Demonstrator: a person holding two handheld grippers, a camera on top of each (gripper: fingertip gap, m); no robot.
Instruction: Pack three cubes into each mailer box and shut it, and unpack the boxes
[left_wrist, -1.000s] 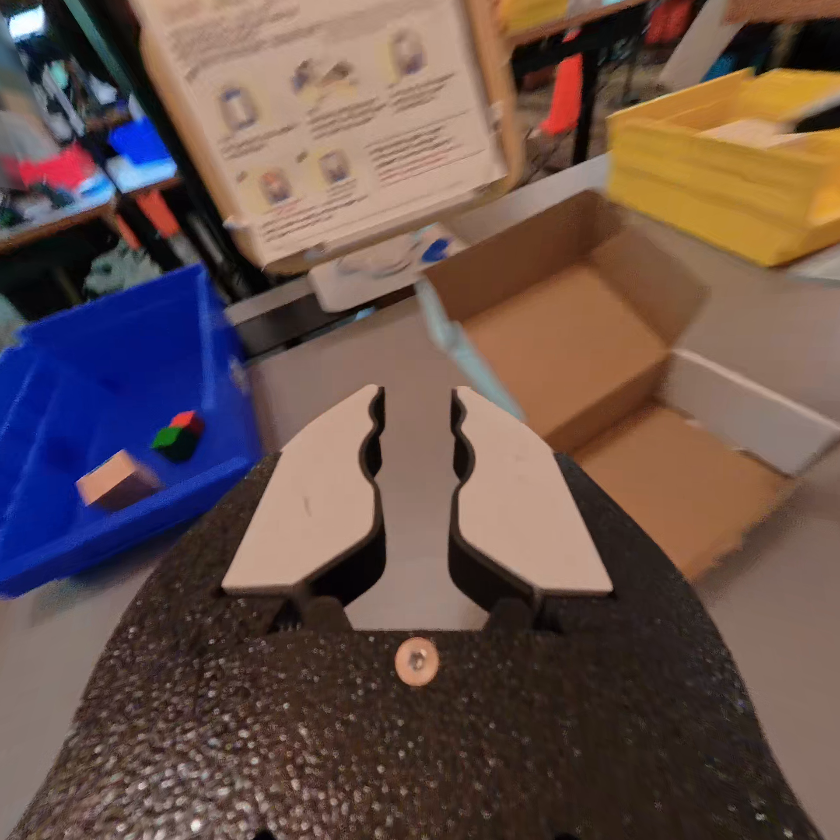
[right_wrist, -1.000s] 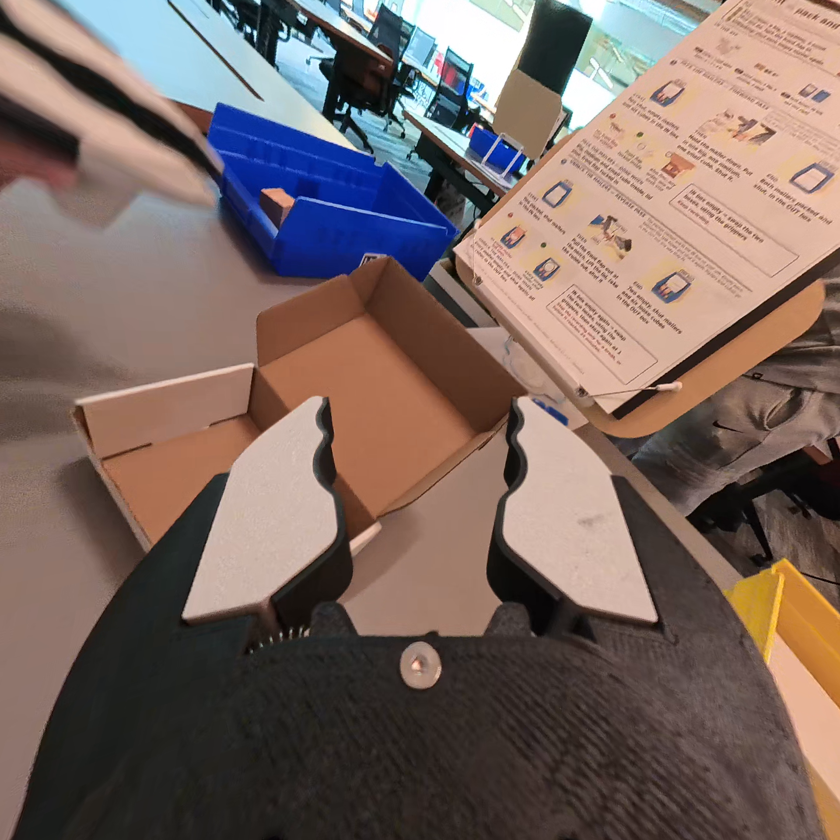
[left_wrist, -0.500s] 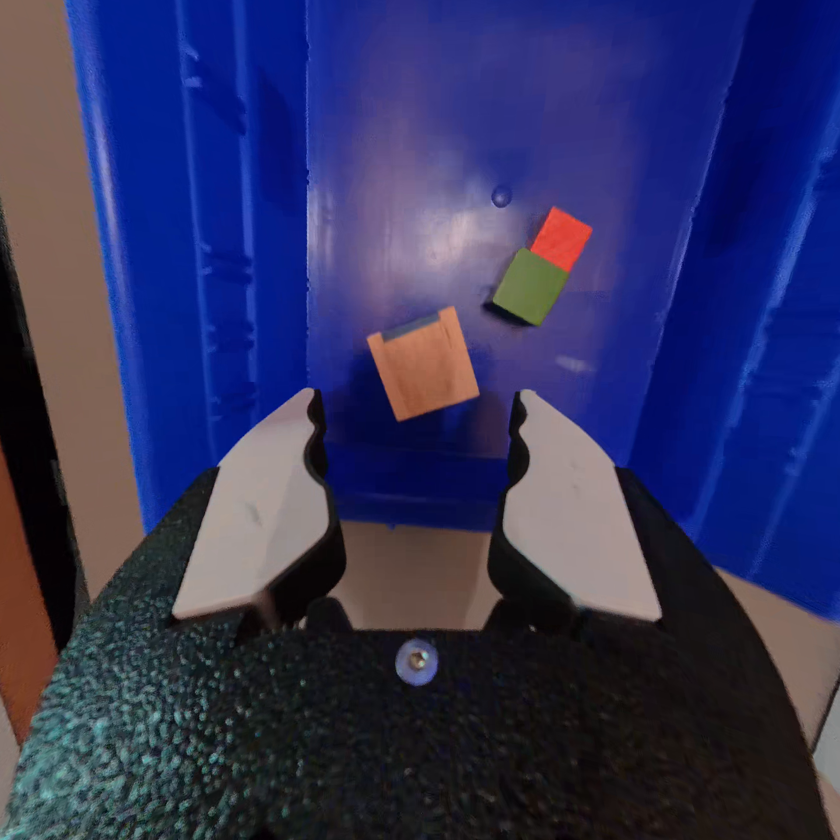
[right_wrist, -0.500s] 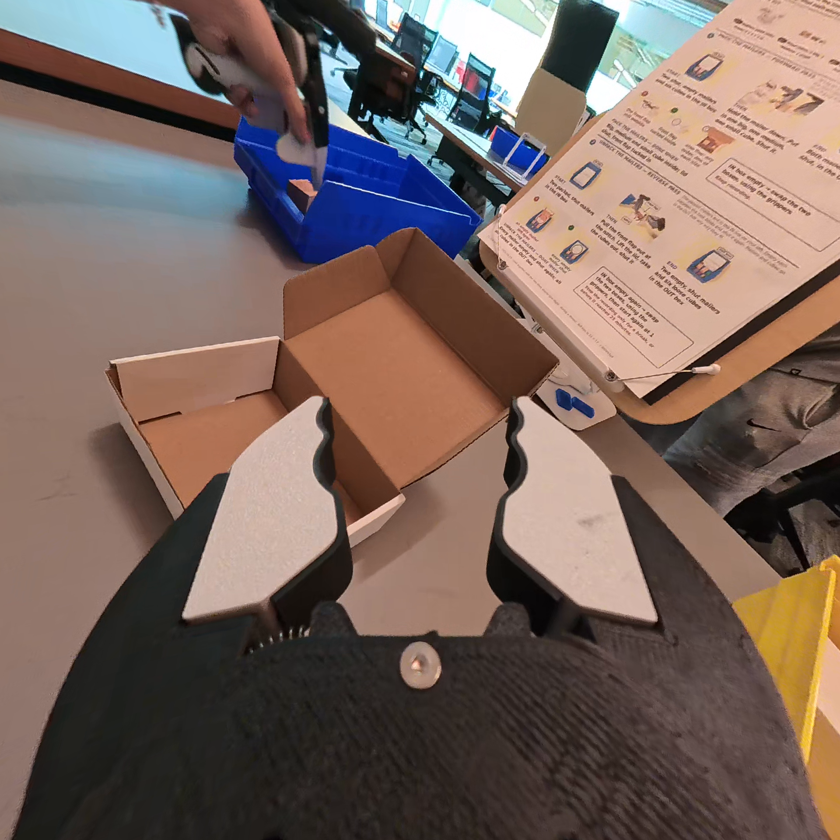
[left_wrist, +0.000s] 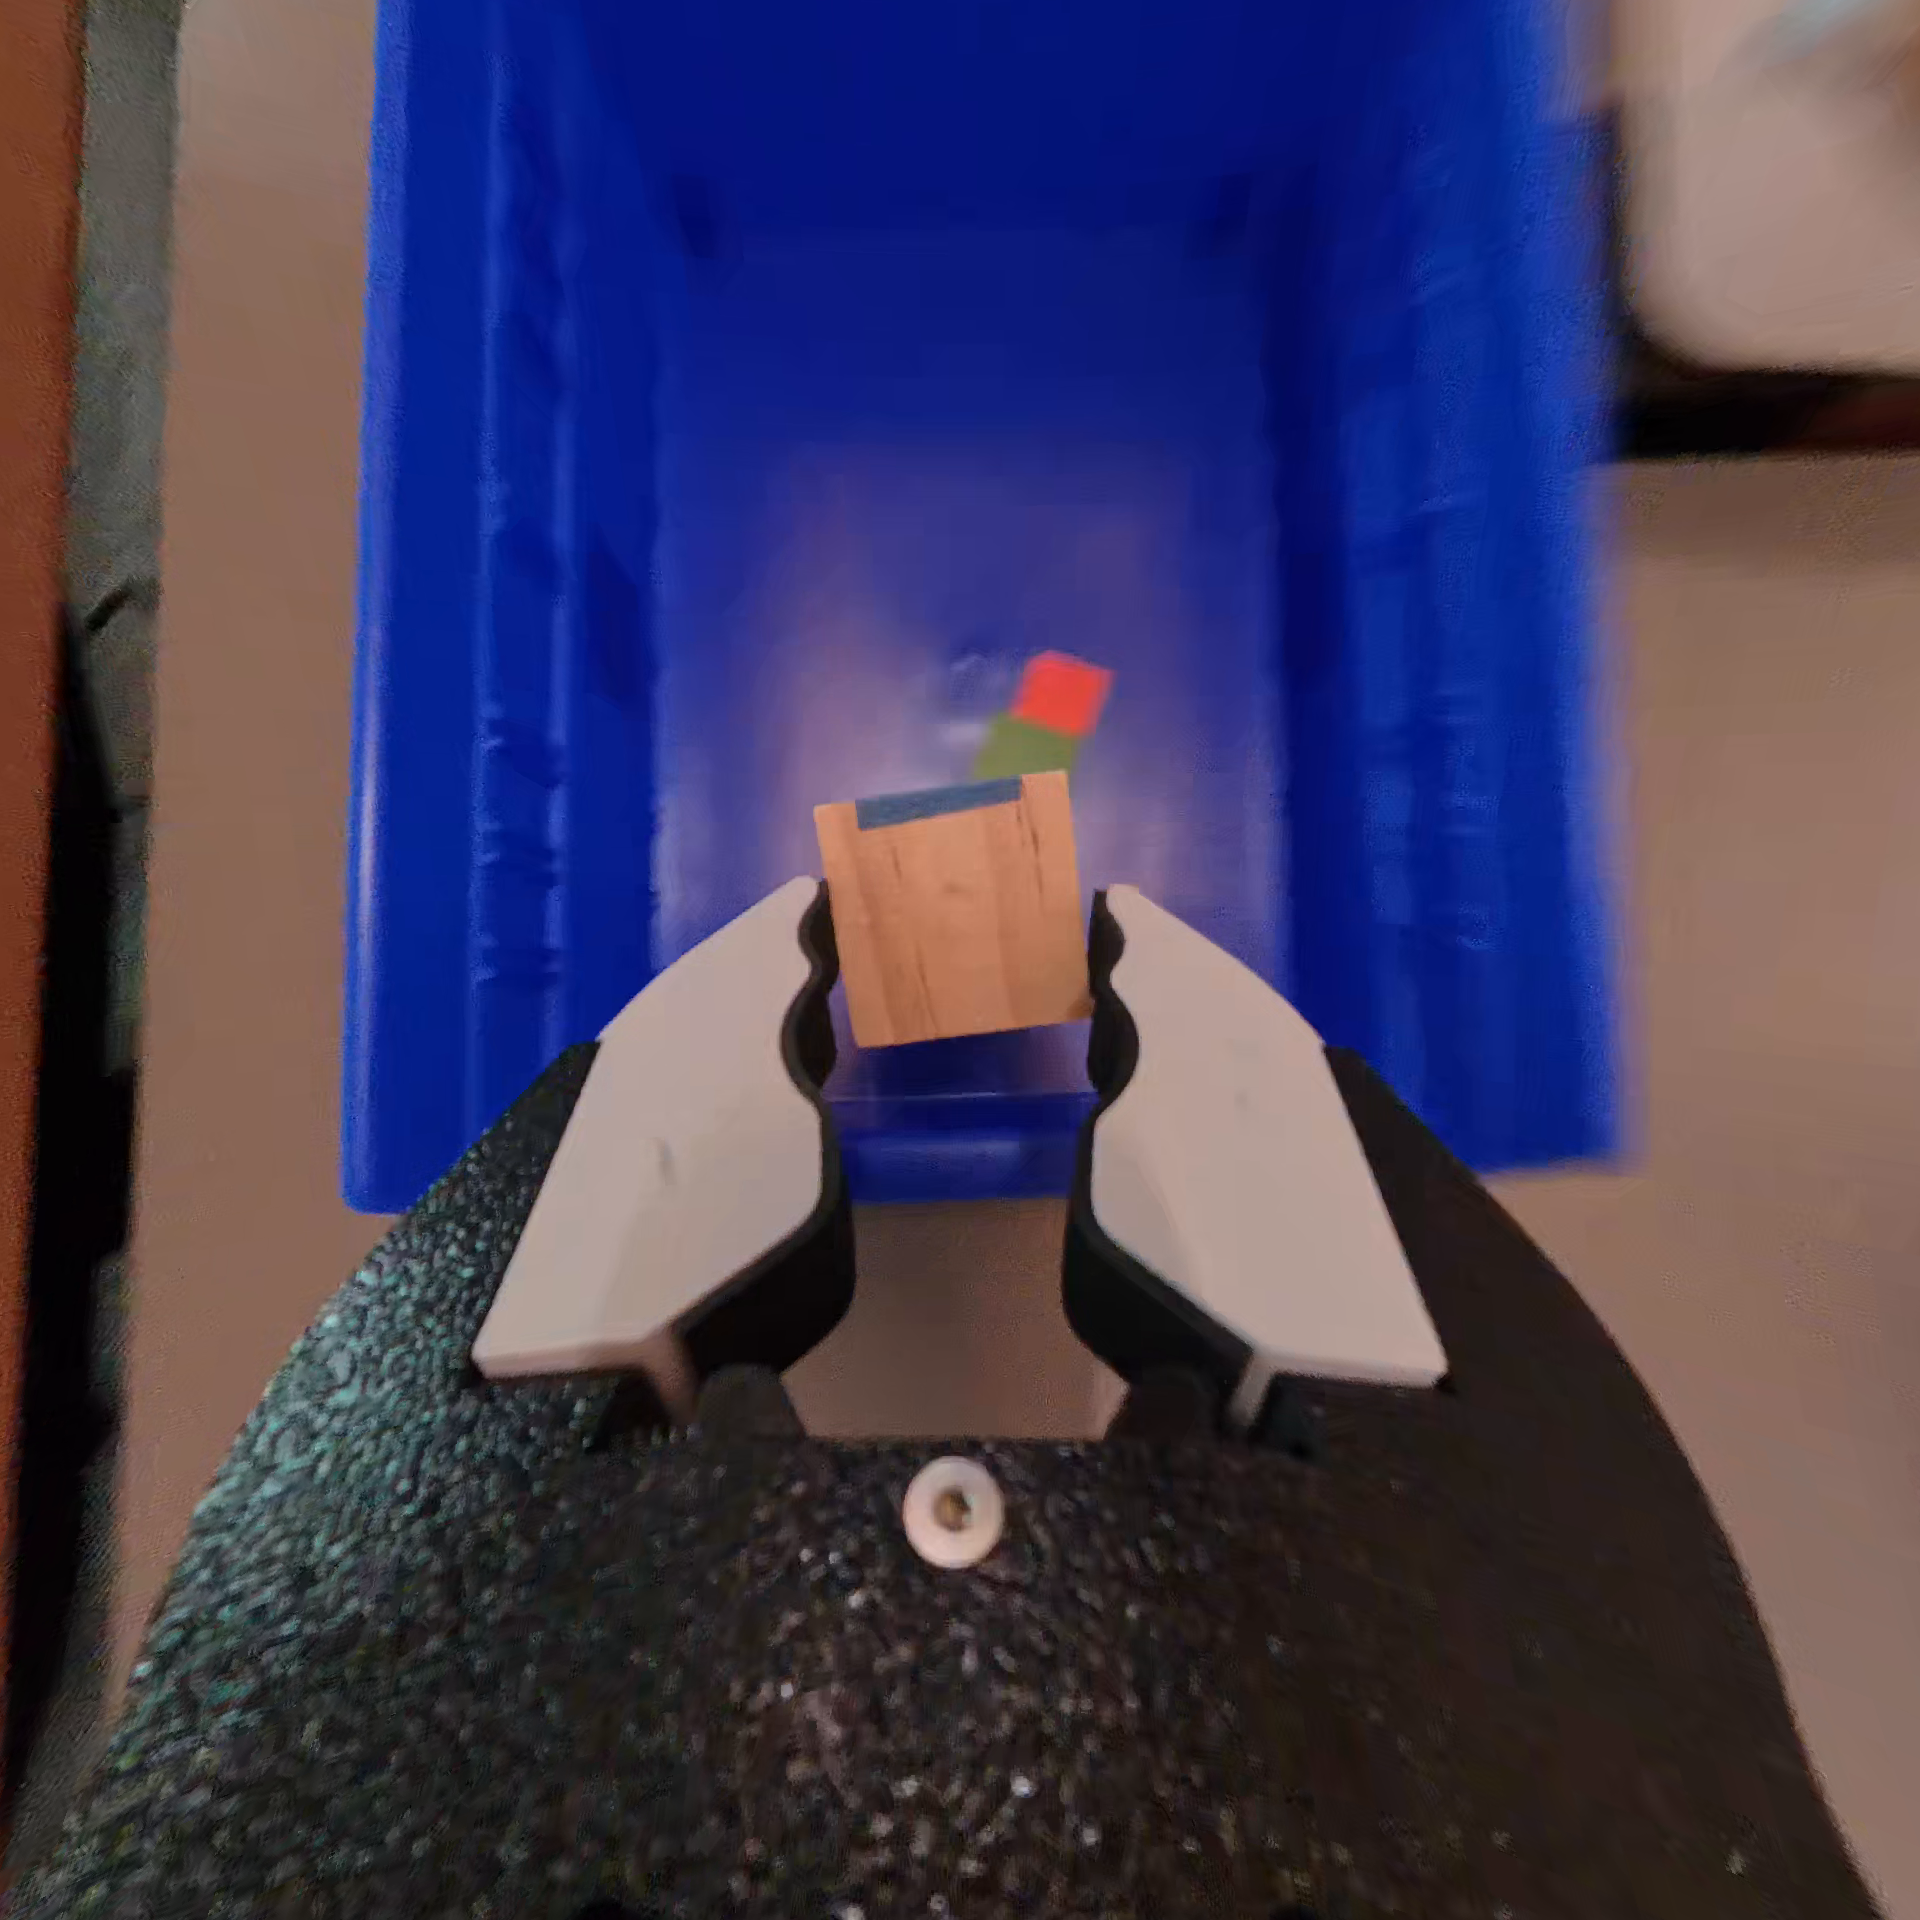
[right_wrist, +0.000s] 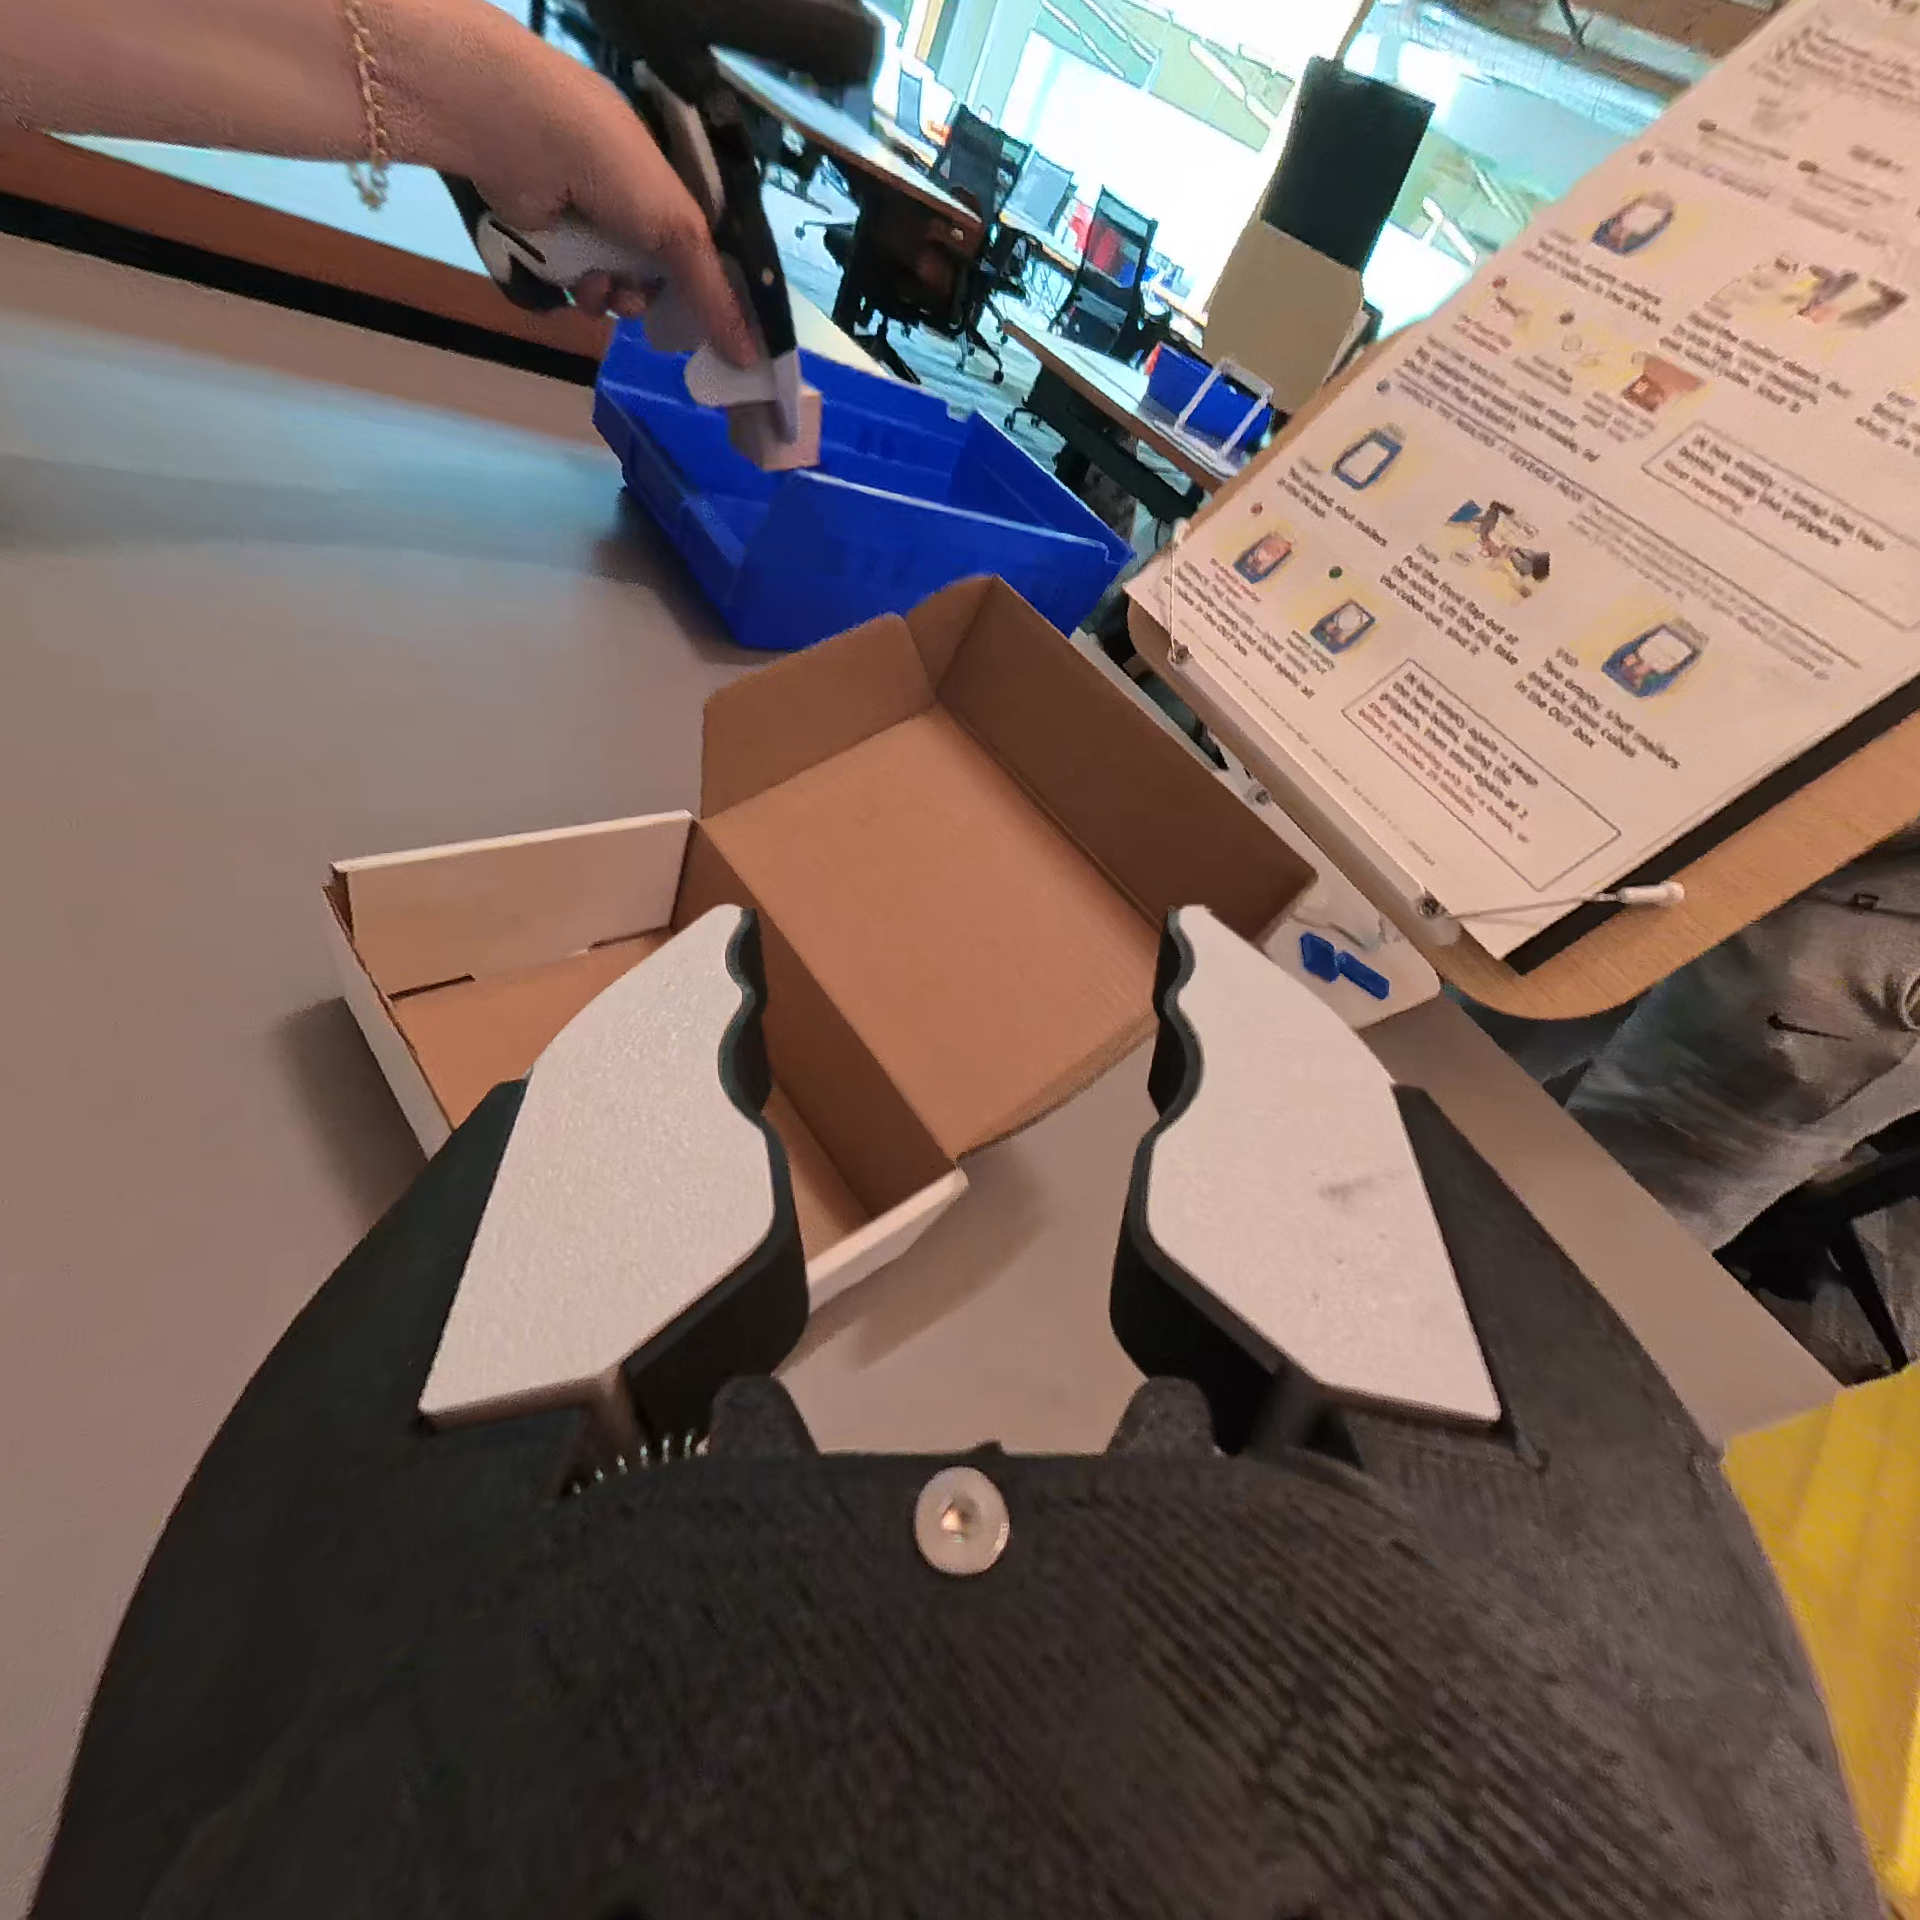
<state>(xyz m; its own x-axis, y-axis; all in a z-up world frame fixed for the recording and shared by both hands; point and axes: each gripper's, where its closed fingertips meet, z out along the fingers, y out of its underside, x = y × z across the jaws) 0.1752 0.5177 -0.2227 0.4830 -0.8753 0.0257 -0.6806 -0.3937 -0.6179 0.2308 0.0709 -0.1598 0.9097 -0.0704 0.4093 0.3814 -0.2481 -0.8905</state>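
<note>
1. Grey tabletop (right_wrist: 260, 644), carrying everything; slanted instruction board (right_wrist: 1558, 540) overhanging its far right edge.
2. Blue bin (right_wrist: 883, 520) far left, beyond the open mailer box (right_wrist: 935, 904); box empty, lid flap laid flat toward the left.
3. Right hand-held gripper (right_wrist: 956, 1039) spread wide, gripping nothing, above the box's near corner.
4. Left hand-held gripper (left_wrist: 956, 966) clamped on a wooden cube (left_wrist: 951, 920) above the bin, blue-taped edge pointing away.
5. Green cube (left_wrist: 1013, 753) and red cube (left_wrist: 1062, 691) touching on the bin floor, green partly hidden.
</note>
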